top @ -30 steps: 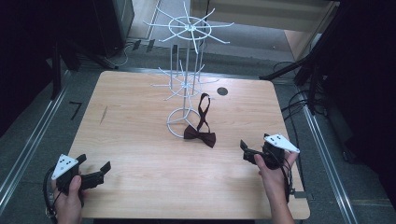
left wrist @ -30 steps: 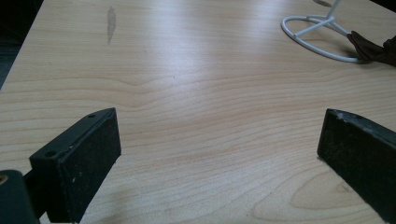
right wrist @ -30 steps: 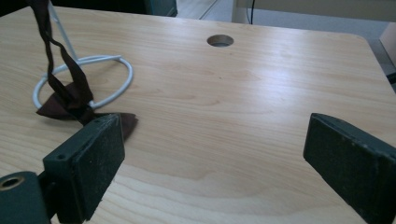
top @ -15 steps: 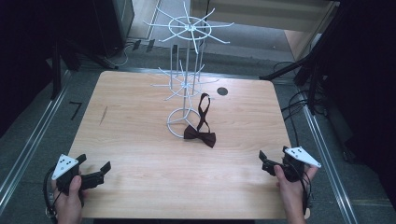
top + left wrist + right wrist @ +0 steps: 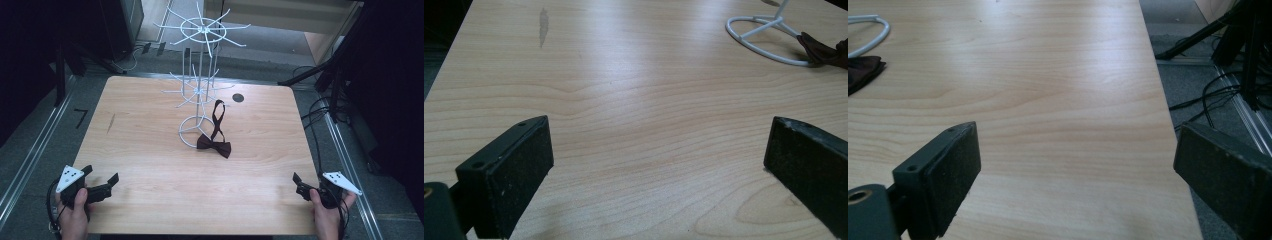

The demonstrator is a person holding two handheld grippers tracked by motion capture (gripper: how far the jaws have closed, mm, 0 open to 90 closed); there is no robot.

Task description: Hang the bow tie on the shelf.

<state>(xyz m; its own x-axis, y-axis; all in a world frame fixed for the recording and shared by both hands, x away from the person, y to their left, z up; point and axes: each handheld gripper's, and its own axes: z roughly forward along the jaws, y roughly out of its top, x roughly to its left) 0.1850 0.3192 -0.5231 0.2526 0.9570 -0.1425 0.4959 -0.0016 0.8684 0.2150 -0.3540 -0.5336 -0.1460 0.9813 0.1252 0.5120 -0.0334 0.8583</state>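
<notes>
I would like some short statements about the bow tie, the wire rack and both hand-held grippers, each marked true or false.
1. The bow tie lies on the table beside the ring base of the white wire rack. True.
2. The left hand-held gripper is shut on the bow tie. False: its jaws stand wide apart over bare wood, far from it.
3. The right hand-held gripper is near the table's front right corner. True.
4. The bow tie hangs from an upper arm of the rack. False: it rests on the tabletop.
5. The right hand-held gripper is open. True.
</notes>
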